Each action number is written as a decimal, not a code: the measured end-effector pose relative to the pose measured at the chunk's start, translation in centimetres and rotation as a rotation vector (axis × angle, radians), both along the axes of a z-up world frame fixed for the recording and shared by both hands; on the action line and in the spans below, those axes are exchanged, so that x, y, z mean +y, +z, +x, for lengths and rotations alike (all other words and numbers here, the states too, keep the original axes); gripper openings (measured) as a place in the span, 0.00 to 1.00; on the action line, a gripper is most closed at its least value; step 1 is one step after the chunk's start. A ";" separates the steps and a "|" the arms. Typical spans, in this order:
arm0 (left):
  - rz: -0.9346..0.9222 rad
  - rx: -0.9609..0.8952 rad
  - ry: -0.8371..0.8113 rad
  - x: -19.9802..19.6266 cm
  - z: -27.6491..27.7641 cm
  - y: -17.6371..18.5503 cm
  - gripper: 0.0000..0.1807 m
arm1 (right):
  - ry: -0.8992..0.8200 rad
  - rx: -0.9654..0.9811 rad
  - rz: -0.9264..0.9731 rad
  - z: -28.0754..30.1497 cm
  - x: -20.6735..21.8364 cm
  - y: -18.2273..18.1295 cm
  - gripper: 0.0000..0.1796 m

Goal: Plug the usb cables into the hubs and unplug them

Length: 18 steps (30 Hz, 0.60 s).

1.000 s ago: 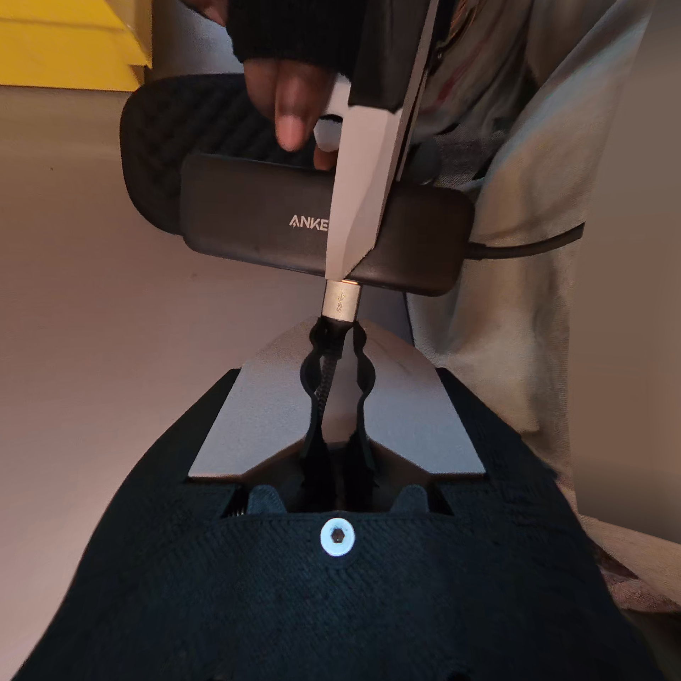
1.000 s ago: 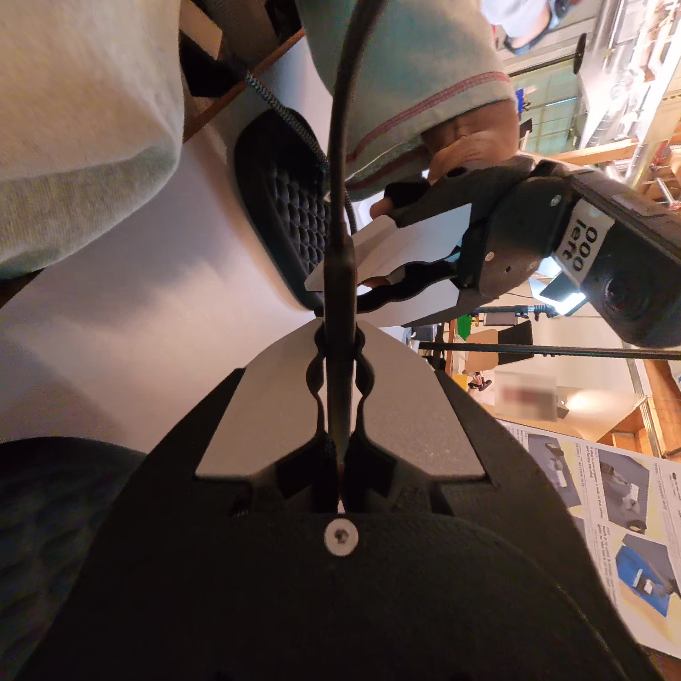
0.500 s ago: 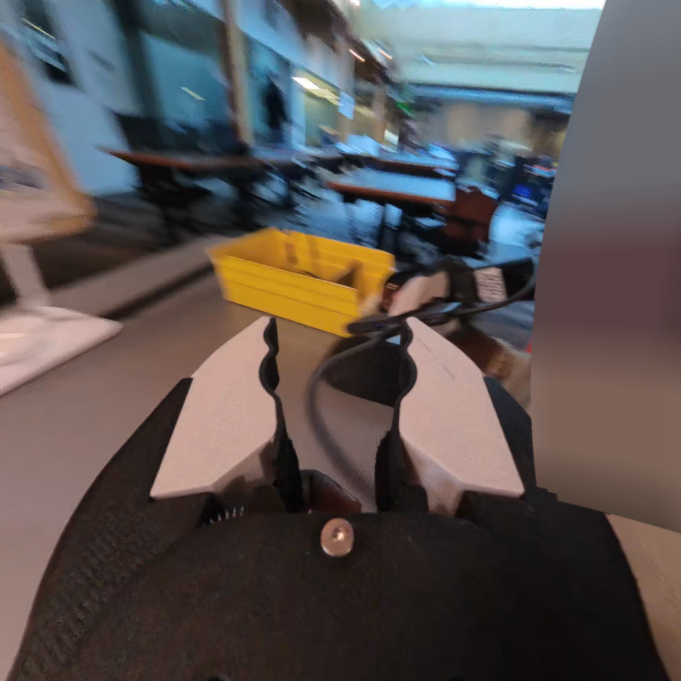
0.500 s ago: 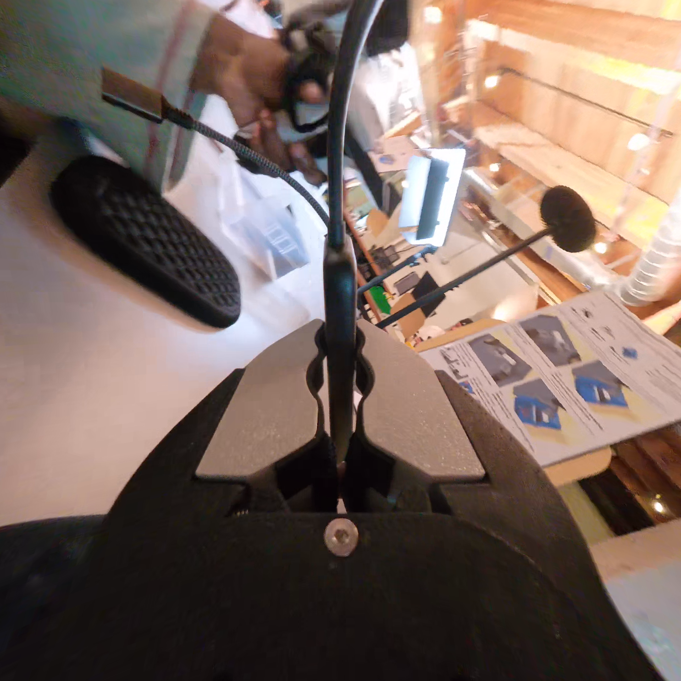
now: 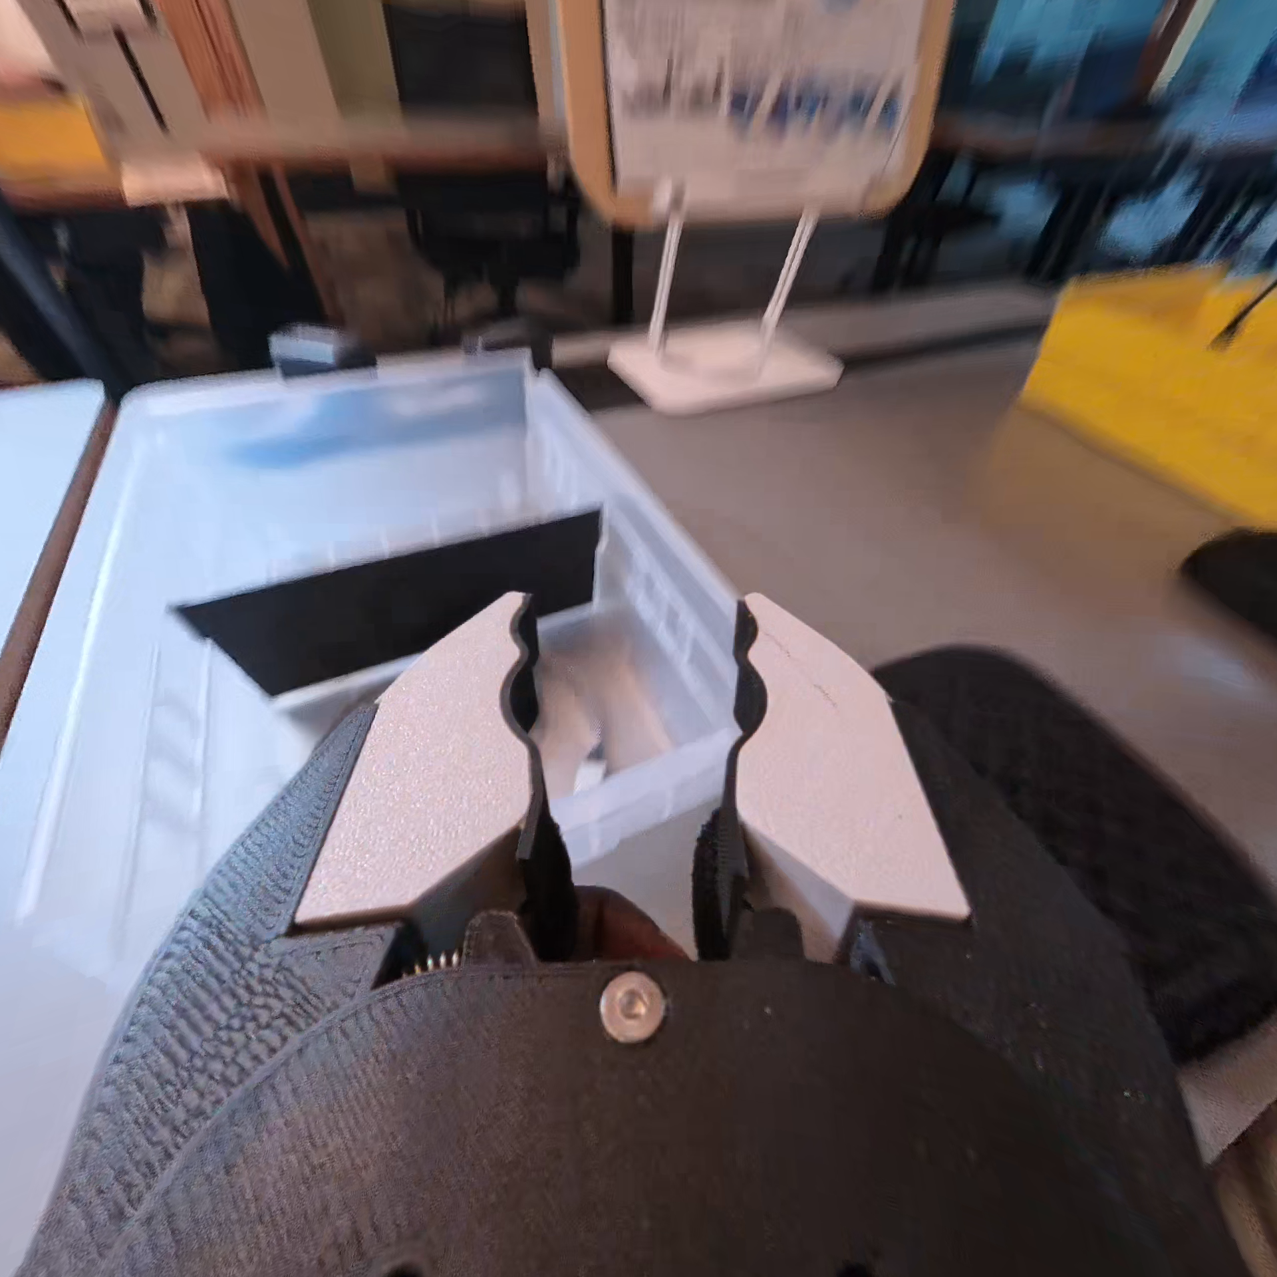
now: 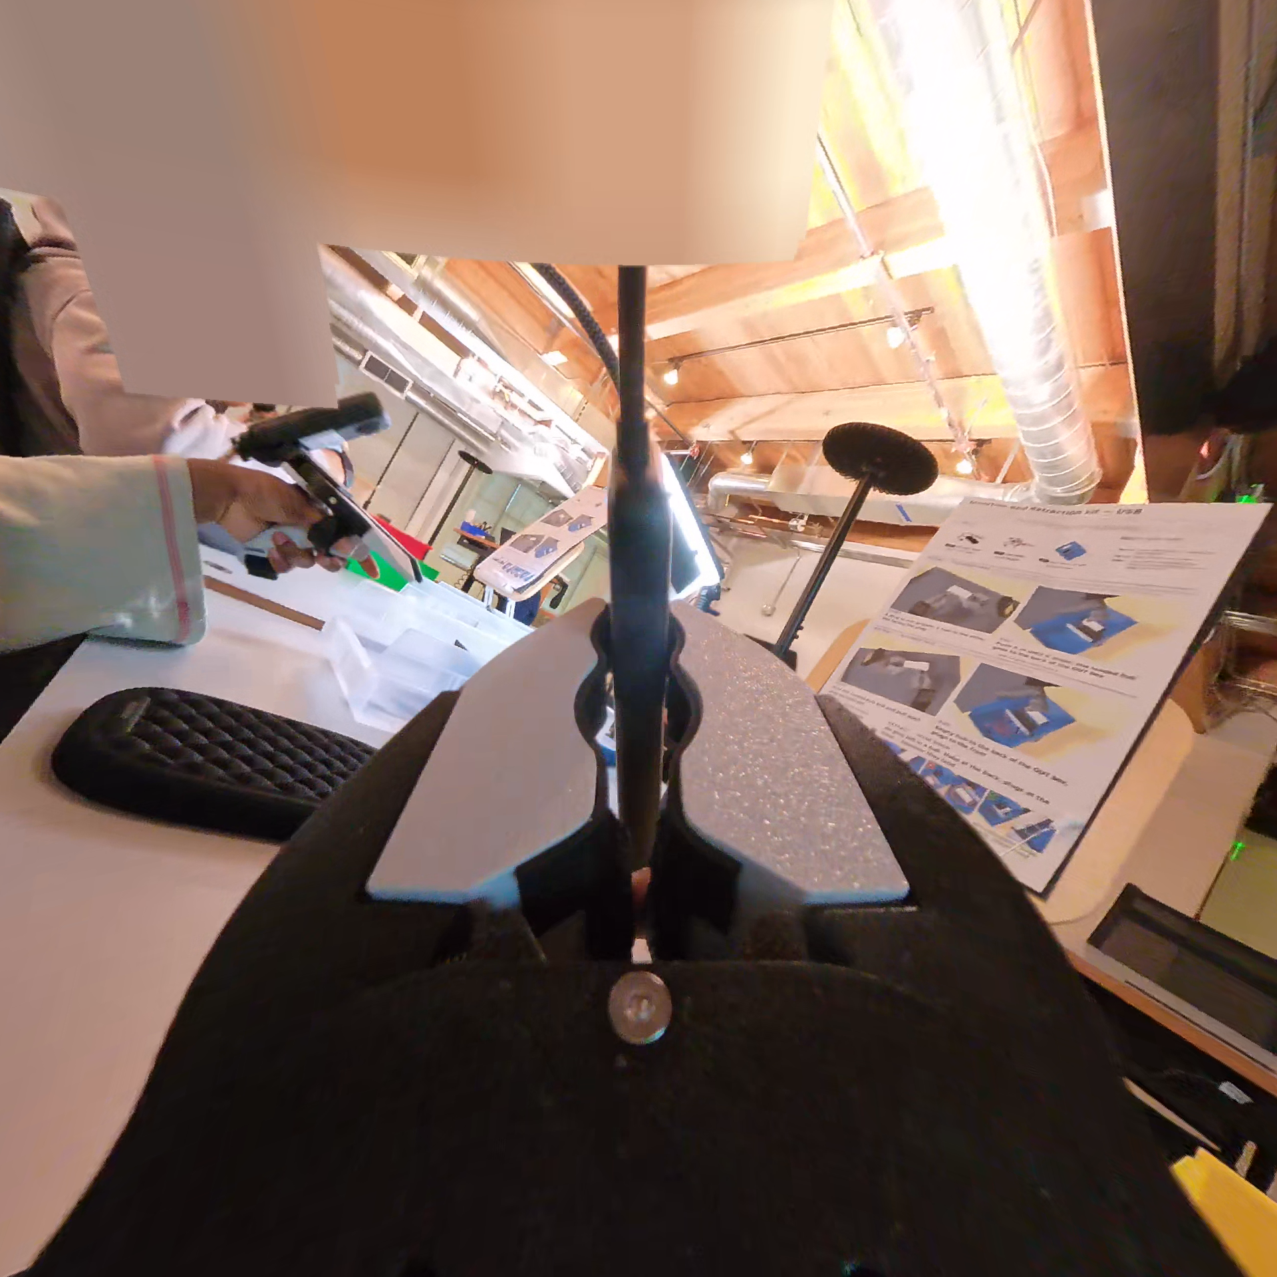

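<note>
White table (image 6: 138,919), left gripper (image 5: 632,611) jaws apart (over bin (image 5: 207,484)), right gripper (image 6: 636,615) upright w/ hub (image 6: 639,656)

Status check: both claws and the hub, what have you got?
Left claw open, empty, over clear bin. Right claw shut on hub, held edge-on, cable trailing. Nothing blocking.

Left gripper (image 5: 632,646): two pale grey, matte, wedge-shaped fingers (image 5: 442,753) with black wavy-edged inner pads, mounted on a black, coarsely layered printed body. One silver hex-socket screw (image 5: 632,1021) sits at the centre of the body, and a small coil spring (image 5: 439,960) shows at the left finger root.

Right gripper (image 6: 636,622): identical build, with grey speckled fingers (image 6: 774,753), a black textured body and a central silver screw (image 6: 639,1005).

Clothing: a pale grey-green sleeve (image 6: 97,553) with a red stitched line near the cuff.
</note>
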State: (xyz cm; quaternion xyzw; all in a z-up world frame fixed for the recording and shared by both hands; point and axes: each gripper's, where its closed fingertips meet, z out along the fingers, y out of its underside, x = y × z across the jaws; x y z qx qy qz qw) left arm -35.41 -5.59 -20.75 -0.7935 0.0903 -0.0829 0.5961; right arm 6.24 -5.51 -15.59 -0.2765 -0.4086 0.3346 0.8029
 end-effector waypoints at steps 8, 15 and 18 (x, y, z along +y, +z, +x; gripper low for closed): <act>-0.412 0.187 -0.010 2.3 -4.5 -6.1 0.24 | 0.024 -0.029 -0.010 -0.7 -0.2 -0.4 0.07; -0.723 0.307 -0.241 3.6 -3.0 -9.9 0.30 | 0.017 -0.067 0.000 -1.2 -0.3 -0.8 0.07; -0.840 0.417 -0.250 4.0 -3.0 -11.8 0.34 | 0.018 -0.076 0.001 -1.3 -0.3 -0.9 0.07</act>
